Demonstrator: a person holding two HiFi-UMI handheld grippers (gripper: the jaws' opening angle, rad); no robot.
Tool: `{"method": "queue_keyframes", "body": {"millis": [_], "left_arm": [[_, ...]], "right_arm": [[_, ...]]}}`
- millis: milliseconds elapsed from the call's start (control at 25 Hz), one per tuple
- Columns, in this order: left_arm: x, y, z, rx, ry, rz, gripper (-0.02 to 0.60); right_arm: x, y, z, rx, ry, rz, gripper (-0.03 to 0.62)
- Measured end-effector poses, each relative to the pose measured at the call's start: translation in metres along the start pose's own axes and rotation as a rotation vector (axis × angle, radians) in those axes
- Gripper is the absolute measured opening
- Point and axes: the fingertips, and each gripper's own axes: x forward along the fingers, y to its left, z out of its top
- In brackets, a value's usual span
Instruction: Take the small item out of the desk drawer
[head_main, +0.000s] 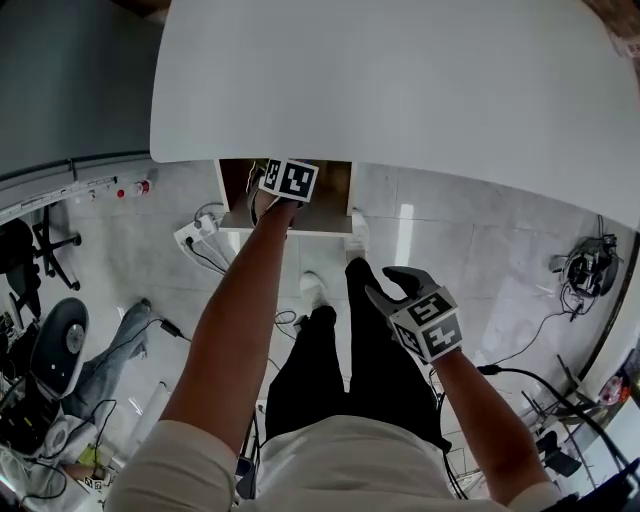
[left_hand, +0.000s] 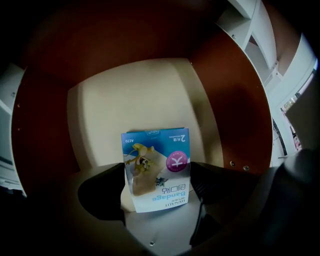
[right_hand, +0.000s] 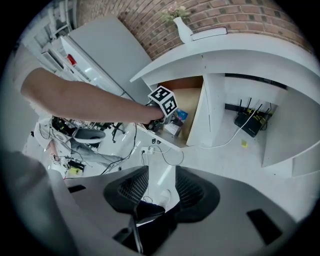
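Left gripper view: left gripper (left_hand: 157, 187) empty, jaws wide apart, straddling bandage box (left_hand: 156, 170) on drawer (left_hand: 140, 95) floor, its width across the gap.

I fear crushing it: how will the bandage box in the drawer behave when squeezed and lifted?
The bandage box looks like thin printed card, so it is probably light and apt to dent under a hard squeeze. Its smooth printed faces may be slippery. Being flat-sided, between the open left tongs, it should not roll.
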Motion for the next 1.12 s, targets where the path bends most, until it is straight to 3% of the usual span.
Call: {"method": "queue_keyframes", "body": {"millis": [400, 760, 1120], "left_arm": [[0.0, 0.002, -0.005, -0.012, 0.044, -0.014, 0.388], [-0.031, -0.006, 0.005, 0.044, -0.018, -0.006, 0.388], [-0.078, -0.013, 0.0, 0.048, -0.083, -0.031, 0.388]], "right_arm": [[0.002, -0.004, 0.002, 0.012, -0.005, 0.006, 0.183], [-0.007, -0.004, 0.007, -0.006, -0.002, 0.002, 0.183], [-0.011, 0.015, 0.007, -0.043, 0.009, 0.005, 0.183]]}}
